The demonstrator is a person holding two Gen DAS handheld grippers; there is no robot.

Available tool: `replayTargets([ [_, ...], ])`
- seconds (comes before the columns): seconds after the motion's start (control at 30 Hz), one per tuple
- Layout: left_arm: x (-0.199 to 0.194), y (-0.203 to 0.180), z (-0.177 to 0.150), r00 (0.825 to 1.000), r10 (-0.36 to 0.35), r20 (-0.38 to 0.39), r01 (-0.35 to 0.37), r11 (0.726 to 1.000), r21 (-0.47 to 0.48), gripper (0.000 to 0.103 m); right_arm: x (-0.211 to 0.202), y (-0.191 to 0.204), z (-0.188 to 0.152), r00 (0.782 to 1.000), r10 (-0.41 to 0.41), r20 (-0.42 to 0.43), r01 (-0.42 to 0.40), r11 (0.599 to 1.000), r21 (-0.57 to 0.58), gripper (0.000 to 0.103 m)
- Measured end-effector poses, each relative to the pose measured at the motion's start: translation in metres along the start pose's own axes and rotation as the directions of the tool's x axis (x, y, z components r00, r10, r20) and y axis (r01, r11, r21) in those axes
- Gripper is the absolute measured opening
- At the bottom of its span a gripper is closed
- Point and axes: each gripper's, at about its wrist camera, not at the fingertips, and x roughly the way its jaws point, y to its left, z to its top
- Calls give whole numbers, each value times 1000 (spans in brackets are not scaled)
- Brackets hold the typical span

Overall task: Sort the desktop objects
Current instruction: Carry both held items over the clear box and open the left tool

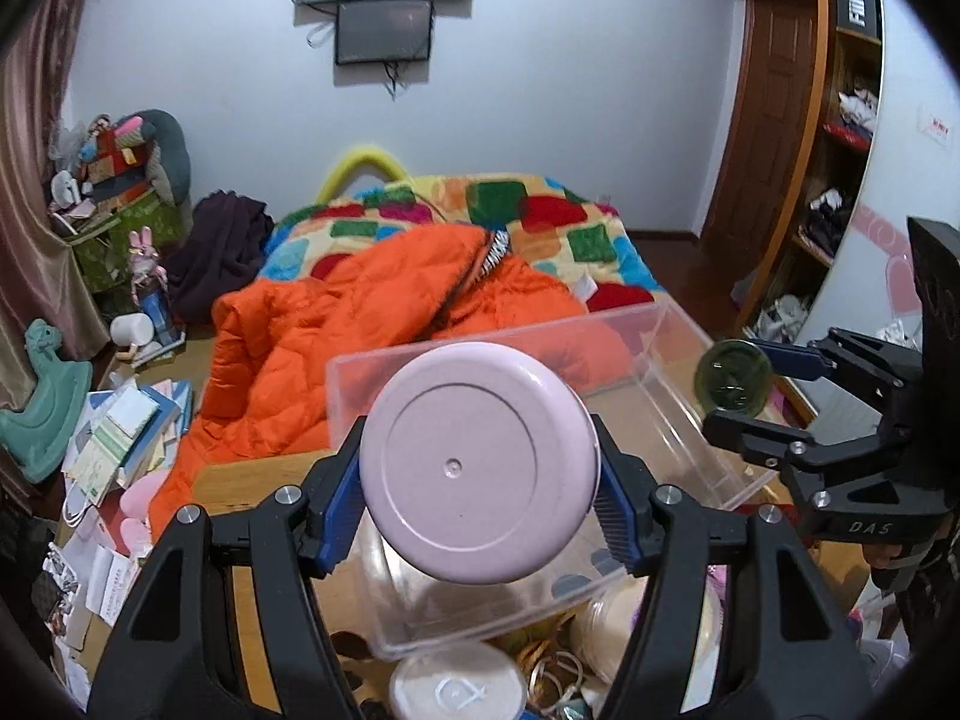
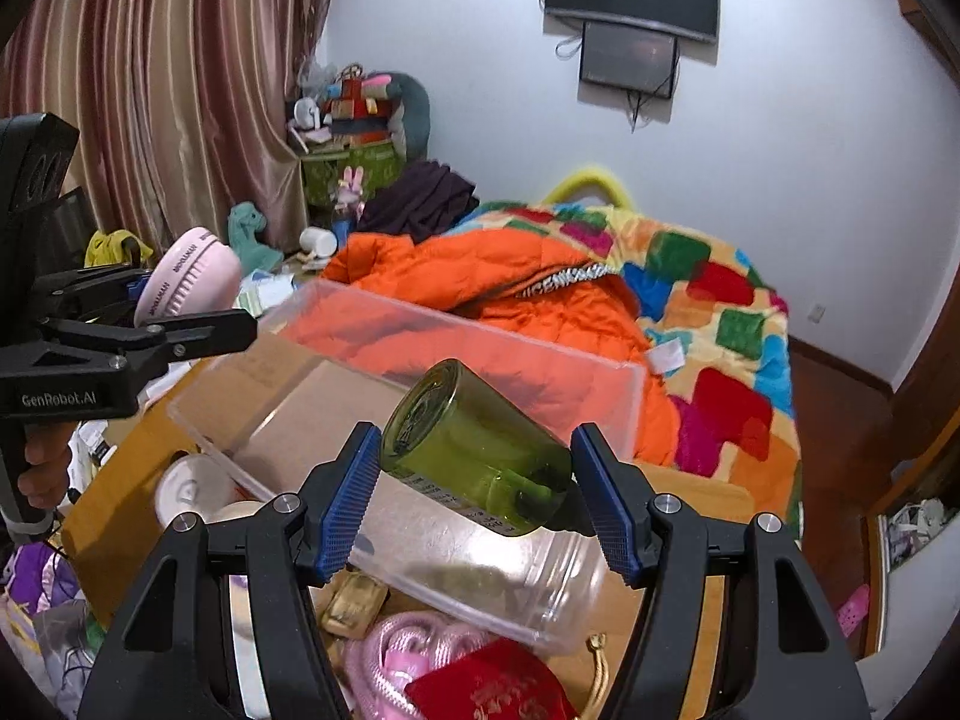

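1. While the left hand-held gripper [image 1: 480,498] hangs above the near part of the clear plastic bin [image 1: 672,354], its blue pads [image 1: 345,504] are closed against both sides of a round pink object [image 1: 480,462], lifted clear of the bench [image 1: 252,480].
2. In the right wrist view that pink object [image 2: 189,276] shows ribbed sides and sits at the left, above the bin's left end [image 2: 198,414].
3. The bin rests on the wooden bench, with an orange jacket [image 2: 480,282] on the bed just beyond its far wall.
4. Further right, the right hand-held gripper [image 2: 474,498] grips a green glass mug [image 2: 474,450], tilted with its base toward the far left; the mug spans the gap between the pads.
5. The mug hangs over the bin's near edge, above a clear plastic jar [image 2: 480,576] lying on its side.
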Motion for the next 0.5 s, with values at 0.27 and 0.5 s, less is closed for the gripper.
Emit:
replayTargets([
  [0.27, 39, -13, -1, 992, -18, -128, 27, 997, 74, 65, 34, -6, -4, 996, 14, -91, -17, 999, -29, 62],
  [0.5, 63, -21, -5, 976, -14, -216, 39, 993, 111, 65, 50, -3, -5, 992, 9, -128, -19, 997, -80, 62],
])
